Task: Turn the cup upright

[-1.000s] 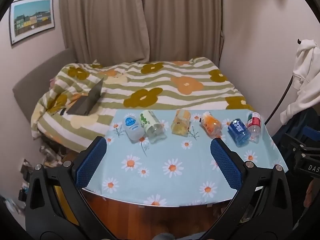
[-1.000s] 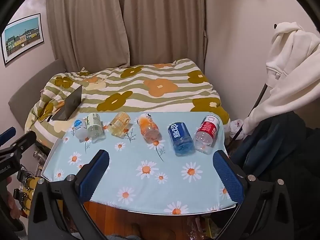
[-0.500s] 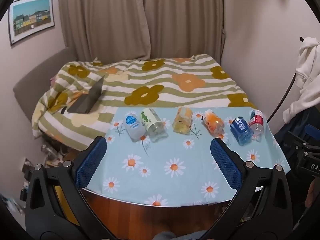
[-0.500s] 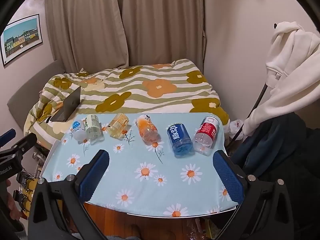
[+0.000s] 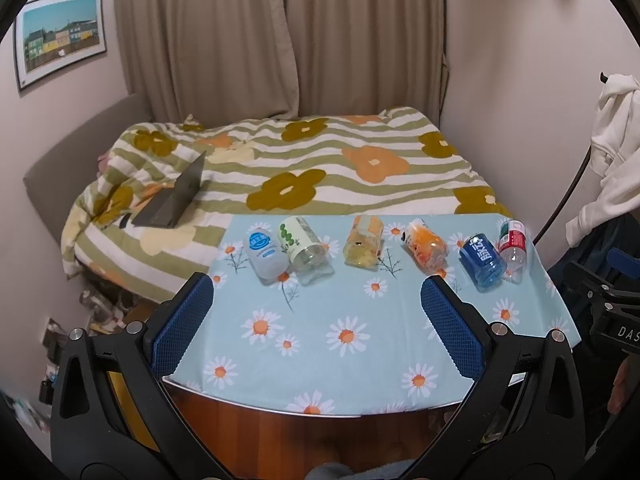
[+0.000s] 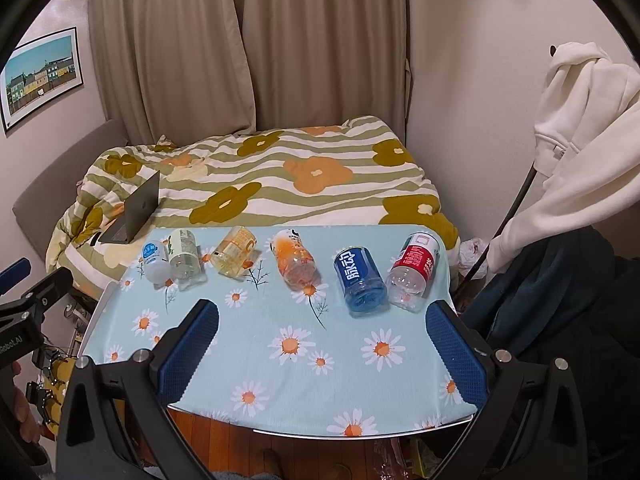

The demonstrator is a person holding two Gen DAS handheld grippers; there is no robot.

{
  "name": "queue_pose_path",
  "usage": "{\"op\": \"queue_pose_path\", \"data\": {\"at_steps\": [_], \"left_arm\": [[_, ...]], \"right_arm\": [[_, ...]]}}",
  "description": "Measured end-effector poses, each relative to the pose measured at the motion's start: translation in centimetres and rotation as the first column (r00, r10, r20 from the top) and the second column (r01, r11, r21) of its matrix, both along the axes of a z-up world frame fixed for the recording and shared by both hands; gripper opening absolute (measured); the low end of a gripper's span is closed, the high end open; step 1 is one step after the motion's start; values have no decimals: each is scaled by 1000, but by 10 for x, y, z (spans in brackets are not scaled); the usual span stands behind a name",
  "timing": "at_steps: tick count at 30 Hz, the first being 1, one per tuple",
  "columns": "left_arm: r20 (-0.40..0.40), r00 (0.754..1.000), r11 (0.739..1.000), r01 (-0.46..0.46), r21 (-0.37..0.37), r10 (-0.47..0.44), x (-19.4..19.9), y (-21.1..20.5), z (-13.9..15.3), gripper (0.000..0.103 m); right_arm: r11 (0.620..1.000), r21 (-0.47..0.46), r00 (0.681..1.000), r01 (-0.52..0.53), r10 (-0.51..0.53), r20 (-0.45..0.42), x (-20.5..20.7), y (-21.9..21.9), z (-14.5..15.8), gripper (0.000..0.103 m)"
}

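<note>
A small bedroom holds a table draped in a pale blue daisy-print cloth (image 5: 340,320), its far edge against a bed with a striped flower-pattern quilt (image 5: 320,168).

In the left wrist view, six cut-down plastic bottle cups lie on their sides in a row along the table's far edge, bases toward the near edge. Likely they were laid out this way so each can be tipped up in turn. From the far left corner they run: a white cup with a blue round label (image 5: 264,254), a clear cup with green leaf print (image 5: 304,246) touching it, a yellow-tinted cup (image 5: 362,242), an orange-printed cup (image 5: 426,248), a blue-labelled cup (image 5: 482,260) and a red-labelled clear cup (image 5: 512,248) at the far right corner. The left gripper (image 5: 316,328) hangs over the near edge, jaws spread wide and holding nothing. Which cup is meant cannot be told. An open grey laptop (image 5: 176,196) sits on the quilt.

In the right wrist view the same row shows; the right gripper (image 6: 324,348) is likewise spread and empty above the near edge, well short of the cups. The open mouths face away, so the insides are hidden. A white hoodie (image 6: 580,140) hangs beyond the right edge.
</note>
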State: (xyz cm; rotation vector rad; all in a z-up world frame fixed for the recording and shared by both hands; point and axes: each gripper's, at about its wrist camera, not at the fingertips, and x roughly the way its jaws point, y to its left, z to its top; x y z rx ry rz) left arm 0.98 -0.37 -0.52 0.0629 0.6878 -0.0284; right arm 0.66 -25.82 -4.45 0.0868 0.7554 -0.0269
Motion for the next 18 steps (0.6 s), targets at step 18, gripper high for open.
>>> {"op": "queue_pose_path", "data": {"at_steps": [18], "left_arm": [[-4, 1000, 1000, 0, -3, 0, 5, -1, -4, 103]], "right_arm": [[1000, 0, 1000, 0, 0, -4, 2, 3, -2, 103]]}}
